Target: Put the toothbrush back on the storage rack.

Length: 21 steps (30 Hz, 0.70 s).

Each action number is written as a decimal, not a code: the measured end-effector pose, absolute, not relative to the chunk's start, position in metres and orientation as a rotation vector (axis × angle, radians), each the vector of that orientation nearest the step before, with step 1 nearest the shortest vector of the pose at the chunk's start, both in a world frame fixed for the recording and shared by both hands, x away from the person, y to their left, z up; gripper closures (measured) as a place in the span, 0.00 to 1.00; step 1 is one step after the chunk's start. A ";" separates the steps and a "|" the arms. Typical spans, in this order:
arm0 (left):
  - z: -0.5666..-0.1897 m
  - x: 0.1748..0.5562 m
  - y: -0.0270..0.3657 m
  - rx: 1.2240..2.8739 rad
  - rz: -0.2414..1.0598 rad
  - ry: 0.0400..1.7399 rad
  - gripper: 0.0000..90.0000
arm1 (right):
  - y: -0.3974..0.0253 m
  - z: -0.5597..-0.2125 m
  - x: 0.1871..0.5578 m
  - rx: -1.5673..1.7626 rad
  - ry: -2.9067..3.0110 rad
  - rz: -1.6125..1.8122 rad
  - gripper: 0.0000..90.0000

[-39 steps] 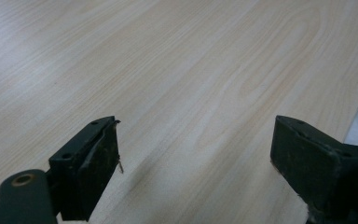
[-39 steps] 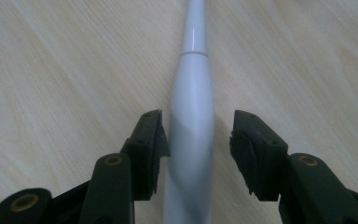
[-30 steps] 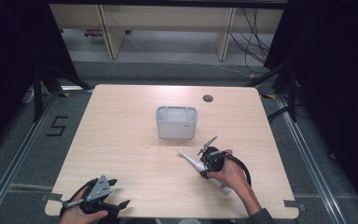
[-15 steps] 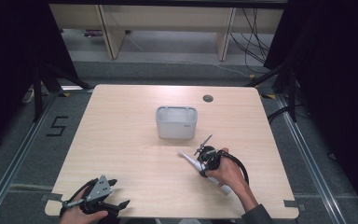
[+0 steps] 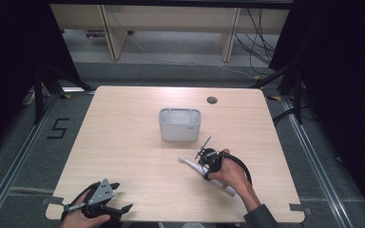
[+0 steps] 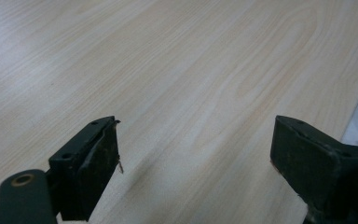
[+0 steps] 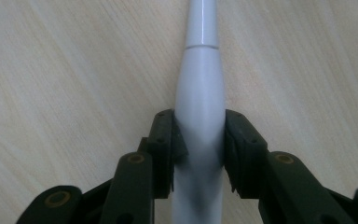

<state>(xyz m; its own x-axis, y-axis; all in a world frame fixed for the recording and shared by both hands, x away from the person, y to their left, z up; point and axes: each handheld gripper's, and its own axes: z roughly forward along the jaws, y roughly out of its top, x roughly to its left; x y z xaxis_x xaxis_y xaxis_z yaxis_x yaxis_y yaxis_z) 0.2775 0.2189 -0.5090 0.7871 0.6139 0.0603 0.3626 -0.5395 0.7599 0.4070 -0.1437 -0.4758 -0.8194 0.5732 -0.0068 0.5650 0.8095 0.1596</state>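
A light wooden table [image 5: 123,142] seen from above, with a person's hands entering from the near edge. A white electric toothbrush [image 7: 199,93] lies flat on the table, right of centre and just in front of a small grey bin [image 5: 180,124]. Its long axis runs diagonally — the narrow neck [image 5: 186,161] points toward the far left, the thicker handle end [image 5: 228,191] toward the near right. The right gripper [image 7: 198,140] has its jaws clamped on either side of the handle. The left gripper [image 6: 196,154] rests at the near left corner, jaws wide apart over bare wood — holding nothing. Compared with a second ago, the right gripper has come lower and closed around the toothbrush; the left has barely shifted.
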 end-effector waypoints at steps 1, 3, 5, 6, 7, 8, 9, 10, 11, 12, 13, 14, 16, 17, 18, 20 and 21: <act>-0.509 0.277 0.218 2.190 0.405 0.732 0.16 | -0.141 -0.475 0.406 0.932 2.936 0.213 0.74; -0.509 0.278 0.219 2.204 0.401 0.712 0.16 | -0.141 -0.476 0.407 0.899 2.934 0.208 0.74; -0.509 0.278 0.219 2.203 0.428 0.713 0.16 | -0.139 -0.475 0.408 0.876 2.951 0.183 0.74; -0.508 0.277 0.219 2.209 0.397 0.712 0.16 | -0.139 -0.475 0.408 0.876 2.951 0.183 0.74; -0.510 0.277 0.218 2.179 0.412 0.723 0.16 | -0.138 -0.475 0.409 0.879 2.948 0.164 0.74; -0.508 0.277 0.219 2.195 0.410 0.716 0.16 | -0.138 -0.476 0.409 0.855 2.940 0.156 0.74; -0.509 0.278 0.219 2.195 0.413 0.721 0.16 | -0.137 -0.476 0.410 0.837 2.951 0.151 0.74; -0.509 0.277 0.219 2.195 0.413 0.720 0.16 | -0.136 -0.476 0.411 0.815 2.955 0.140 0.74; -0.509 0.277 0.219 2.195 0.413 0.720 0.16 | -0.136 -0.476 0.411 0.815 2.955 0.140 0.74; -0.509 0.277 0.218 2.193 0.409 0.725 0.16 | -0.135 -0.476 0.410 0.834 2.951 0.126 0.74; -0.509 0.277 0.218 2.192 0.409 0.710 0.16 | -0.134 -0.475 0.409 0.856 2.944 0.112 0.74; -0.509 0.277 0.218 2.187 0.408 0.715 0.16 | -0.134 -0.475 0.410 0.828 2.959 0.124 0.74; -0.509 0.277 0.218 2.188 0.417 0.717 0.16 | -0.132 -0.475 0.411 0.834 2.956 0.097 0.74; -0.510 0.277 0.218 2.180 0.418 0.719 0.16 | -0.132 -0.475 0.411 0.823 2.954 0.086 0.74; -0.508 0.277 0.218 2.194 0.412 0.719 0.16 | -0.132 -0.475 0.411 0.816 2.952 0.075 0.74; -0.509 0.277 0.218 2.194 0.415 0.719 0.16 | -0.131 -0.476 0.410 0.836 2.952 0.081 0.74; -0.509 0.277 0.218 2.186 0.416 0.717 0.16 | -0.131 -0.476 0.411 0.816 2.962 0.105 0.74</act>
<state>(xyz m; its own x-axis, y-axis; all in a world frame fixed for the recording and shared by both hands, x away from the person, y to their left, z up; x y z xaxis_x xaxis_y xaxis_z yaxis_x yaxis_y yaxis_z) 0.2772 0.2180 -0.5092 0.7869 0.6140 0.0610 0.3580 -0.5348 0.7654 0.4112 -0.1311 -0.4757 -0.8569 0.5134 -0.0463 0.5088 0.8568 0.0838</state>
